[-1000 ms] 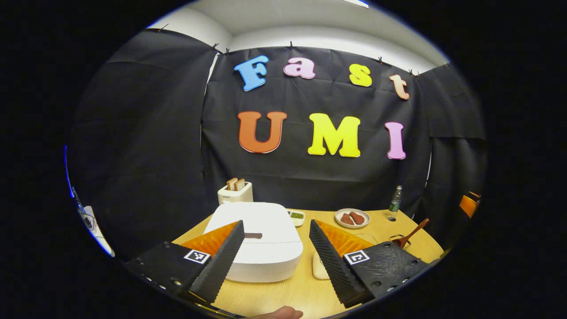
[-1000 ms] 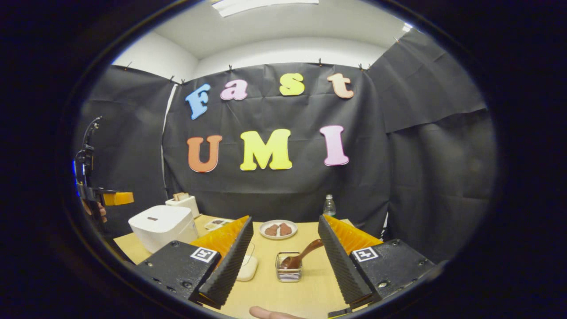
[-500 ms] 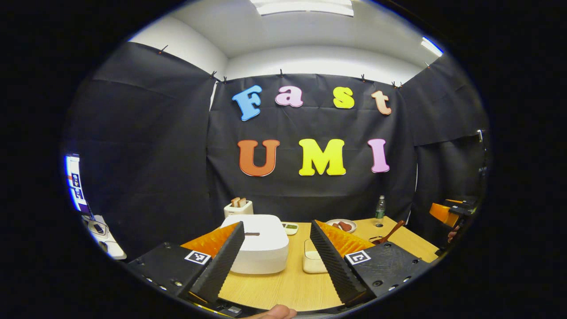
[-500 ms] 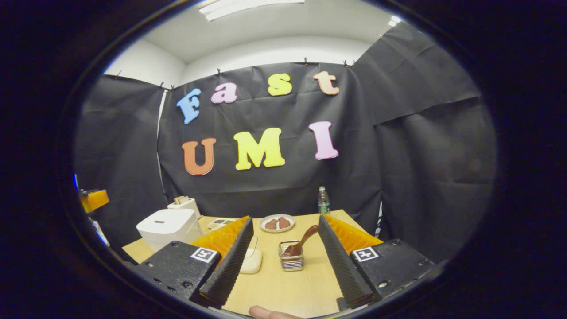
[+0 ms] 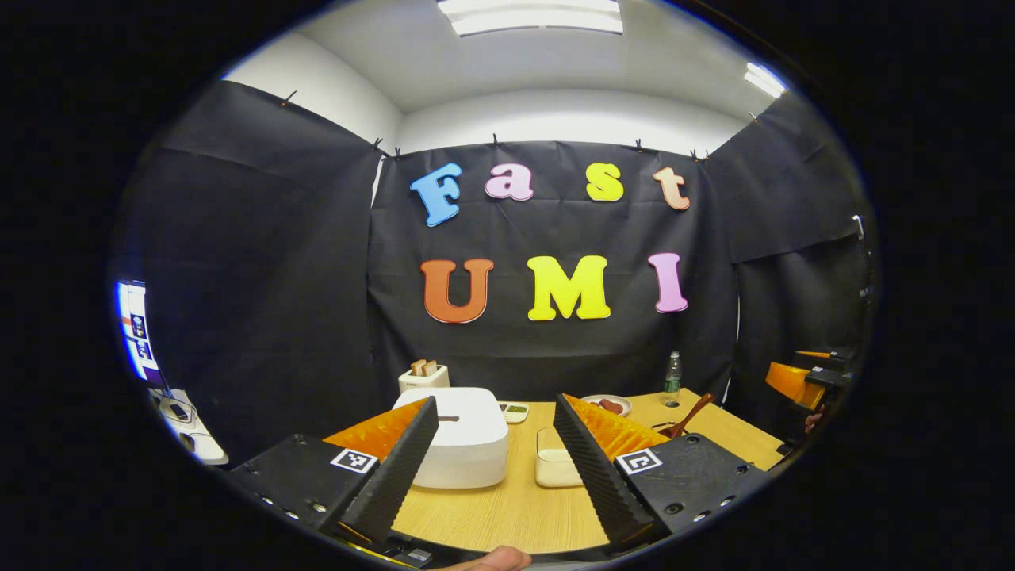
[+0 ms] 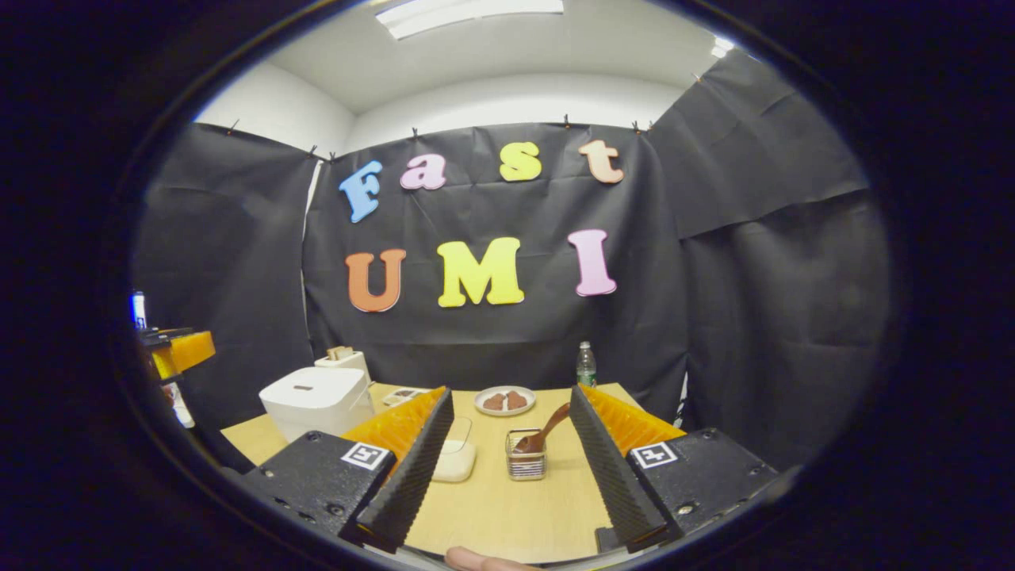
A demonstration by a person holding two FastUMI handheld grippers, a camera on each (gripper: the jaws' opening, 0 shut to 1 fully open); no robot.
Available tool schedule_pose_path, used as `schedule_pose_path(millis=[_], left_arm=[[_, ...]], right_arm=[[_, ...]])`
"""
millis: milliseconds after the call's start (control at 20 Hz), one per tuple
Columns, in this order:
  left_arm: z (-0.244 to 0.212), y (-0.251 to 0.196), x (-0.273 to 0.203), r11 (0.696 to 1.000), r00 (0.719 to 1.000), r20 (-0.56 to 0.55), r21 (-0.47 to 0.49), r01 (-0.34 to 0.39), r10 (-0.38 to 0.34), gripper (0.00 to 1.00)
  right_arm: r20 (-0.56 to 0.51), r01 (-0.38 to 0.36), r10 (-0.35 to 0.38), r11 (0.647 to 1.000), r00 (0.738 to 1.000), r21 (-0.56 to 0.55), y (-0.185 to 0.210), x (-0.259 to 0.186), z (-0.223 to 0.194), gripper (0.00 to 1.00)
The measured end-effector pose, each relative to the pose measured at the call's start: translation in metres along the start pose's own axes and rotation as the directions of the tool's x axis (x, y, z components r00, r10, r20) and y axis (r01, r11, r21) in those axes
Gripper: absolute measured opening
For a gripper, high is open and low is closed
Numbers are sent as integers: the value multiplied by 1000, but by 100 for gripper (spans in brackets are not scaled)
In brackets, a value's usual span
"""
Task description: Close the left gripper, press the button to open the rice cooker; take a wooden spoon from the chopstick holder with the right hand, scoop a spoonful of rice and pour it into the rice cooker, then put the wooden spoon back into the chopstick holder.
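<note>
The white rice cooker (image 5: 464, 434), lid down, sits low in the left gripper view, just past the left gripper (image 5: 493, 464), whose fingers are spread and hold nothing. In the right gripper view, the wooden spoon (image 6: 545, 432) leans in the chopstick holder (image 6: 525, 465) between the released right gripper (image 6: 507, 468) fingers

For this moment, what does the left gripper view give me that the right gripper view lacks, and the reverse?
Left gripper view: the right tool at its right edge, and a side desk at its left. Right gripper view: the left tool at its left edge, and the chopstick holder in plain sight. Shared: the closed rice cooker, wooden spoon, toaster and bottle.
</note>
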State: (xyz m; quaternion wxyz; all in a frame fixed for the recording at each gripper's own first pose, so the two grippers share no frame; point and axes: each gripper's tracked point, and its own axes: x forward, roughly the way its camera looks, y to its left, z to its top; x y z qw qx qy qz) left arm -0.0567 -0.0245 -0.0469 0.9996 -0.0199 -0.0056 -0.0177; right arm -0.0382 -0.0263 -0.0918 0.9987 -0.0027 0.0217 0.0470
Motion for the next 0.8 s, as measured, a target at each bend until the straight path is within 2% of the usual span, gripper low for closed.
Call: schedule_pose_path(millis=[300,700,800], left_arm=[[-5,11,4,999,999,17,-33,-34,35,94],[-8,19,-2,999,999,36,-25,-39,40,94],[-6,17,-3,999,999,36,-30,-27,28,94]], right_arm=[[1,-27,27,1000,1000,2,11,-4,-1,96],[17,-31,31,1000,999,5,18,-10,5,94],[20,-44,44,999,999,13,22,-10,5,96]])
